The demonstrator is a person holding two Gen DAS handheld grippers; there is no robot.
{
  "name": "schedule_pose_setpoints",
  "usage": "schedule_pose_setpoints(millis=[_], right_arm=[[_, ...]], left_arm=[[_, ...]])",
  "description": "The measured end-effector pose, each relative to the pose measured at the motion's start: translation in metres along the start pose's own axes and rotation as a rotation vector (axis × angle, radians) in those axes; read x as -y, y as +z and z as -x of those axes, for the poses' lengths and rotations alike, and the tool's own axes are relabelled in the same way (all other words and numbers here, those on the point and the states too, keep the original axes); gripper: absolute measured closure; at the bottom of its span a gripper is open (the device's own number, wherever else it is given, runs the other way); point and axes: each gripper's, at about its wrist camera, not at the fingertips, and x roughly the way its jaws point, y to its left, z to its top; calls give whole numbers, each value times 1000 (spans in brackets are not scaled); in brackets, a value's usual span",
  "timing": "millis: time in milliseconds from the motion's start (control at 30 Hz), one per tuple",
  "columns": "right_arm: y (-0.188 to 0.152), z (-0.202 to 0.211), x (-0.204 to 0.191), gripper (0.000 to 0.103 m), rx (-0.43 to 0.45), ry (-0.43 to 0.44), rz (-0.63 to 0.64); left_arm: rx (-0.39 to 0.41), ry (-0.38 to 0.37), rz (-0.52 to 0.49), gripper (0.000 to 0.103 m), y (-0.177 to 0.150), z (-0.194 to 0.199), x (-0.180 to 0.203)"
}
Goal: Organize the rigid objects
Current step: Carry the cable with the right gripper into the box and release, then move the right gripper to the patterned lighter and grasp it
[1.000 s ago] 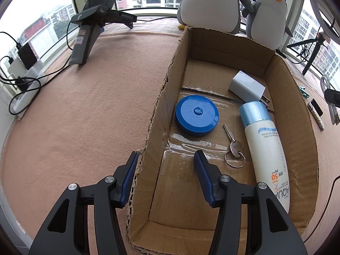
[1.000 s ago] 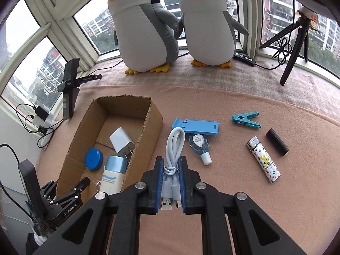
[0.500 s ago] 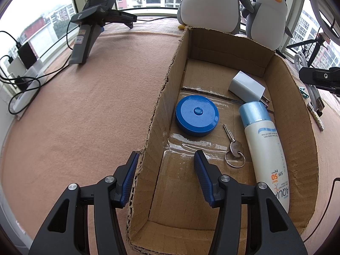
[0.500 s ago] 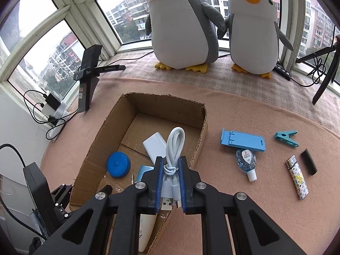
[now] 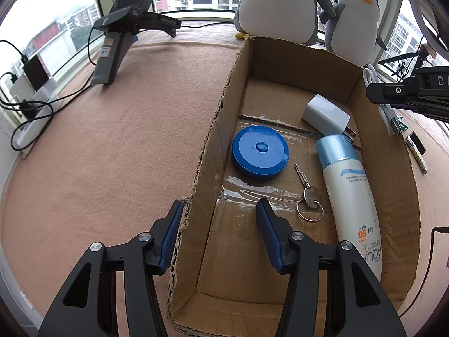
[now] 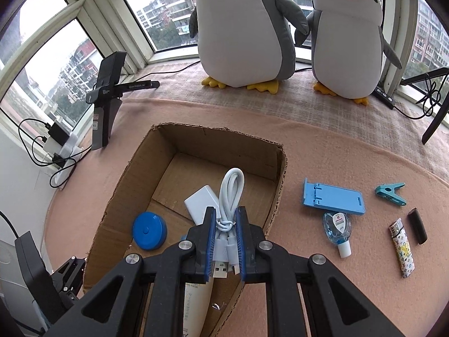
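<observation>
The box [image 6: 196, 151] sits on the near left of the table, its left wall between the spread jaws of the left gripper [image 5: 219, 221], which grips nothing. The right gripper [image 6: 226, 226] is clamped on the coiled cable [image 6: 228, 196], poised over the box's right side. The cable looks light and floppy; pinching at its tie, as here, should keep the loops together.

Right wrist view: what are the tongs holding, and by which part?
The right tongs are shut on the coiled white USB cable, clamped across its bundled lower part near the plugs, with the loop sticking out ahead.
</observation>
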Motion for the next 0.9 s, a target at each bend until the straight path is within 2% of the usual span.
schedule_pose_setpoints(millis=[200,233,333,367,500,633,900], right_arm=[[1,-1,-2,88,4,-14,13],[2,-1,-2,85,7,-17,13],[3,4,-2,60,29,-24,13],[3,5,-3,58,36,-27,16],[5,11,-3,56,51,-34,19],[4,16,-2,50,58,-28,19],[-7,22,6,50,51,-41,18]], left_arm=[[0,0,0,51,0,0,0],[0,0,0,51,0,0,0],[1,0,0,51,0,0,0],[0,0,0,51,0,0,0],[0,0,0,51,0,0,0],[0,0,0,51,0,0,0],[0,1,-1,51,0,0,0]])
